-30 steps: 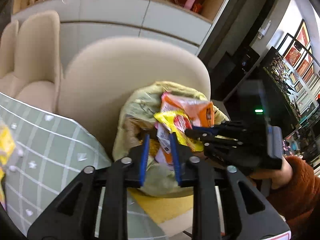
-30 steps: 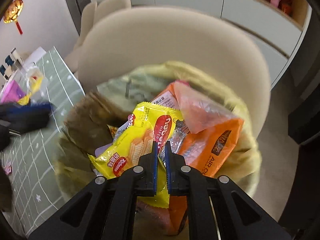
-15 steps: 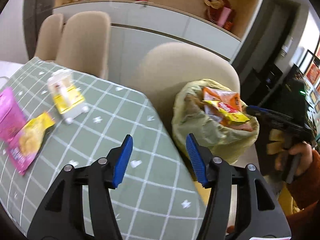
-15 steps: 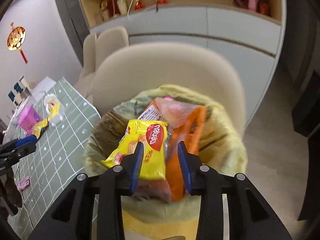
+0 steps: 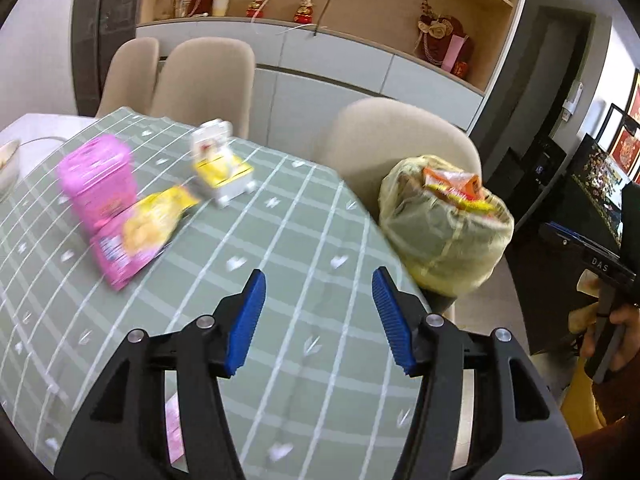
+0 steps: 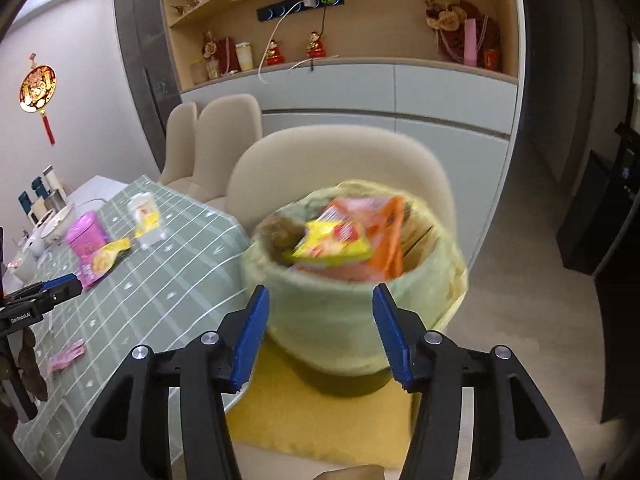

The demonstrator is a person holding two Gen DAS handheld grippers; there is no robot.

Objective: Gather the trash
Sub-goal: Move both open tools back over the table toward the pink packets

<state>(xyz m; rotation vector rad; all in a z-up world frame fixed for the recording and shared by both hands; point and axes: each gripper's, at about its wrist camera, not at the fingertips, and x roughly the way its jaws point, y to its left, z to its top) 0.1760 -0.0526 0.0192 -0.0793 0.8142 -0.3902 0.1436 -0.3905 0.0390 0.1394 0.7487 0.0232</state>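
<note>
The yellow wrapper (image 5: 156, 216) lies far left on the table (image 5: 304, 240), light, limp and slick I judge, best pinched at its near edge; both my left gripper (image 5: 318, 320) and right gripper (image 6: 320, 334) gape, holding nothing.

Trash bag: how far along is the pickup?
Done: the trash bag on the chair already holds yellow and orange wrappers. In hand: nothing; left tongs and right tongs are both open. Left: pink pack, yellow-pink wrapper and white-yellow pack on the table.
</note>
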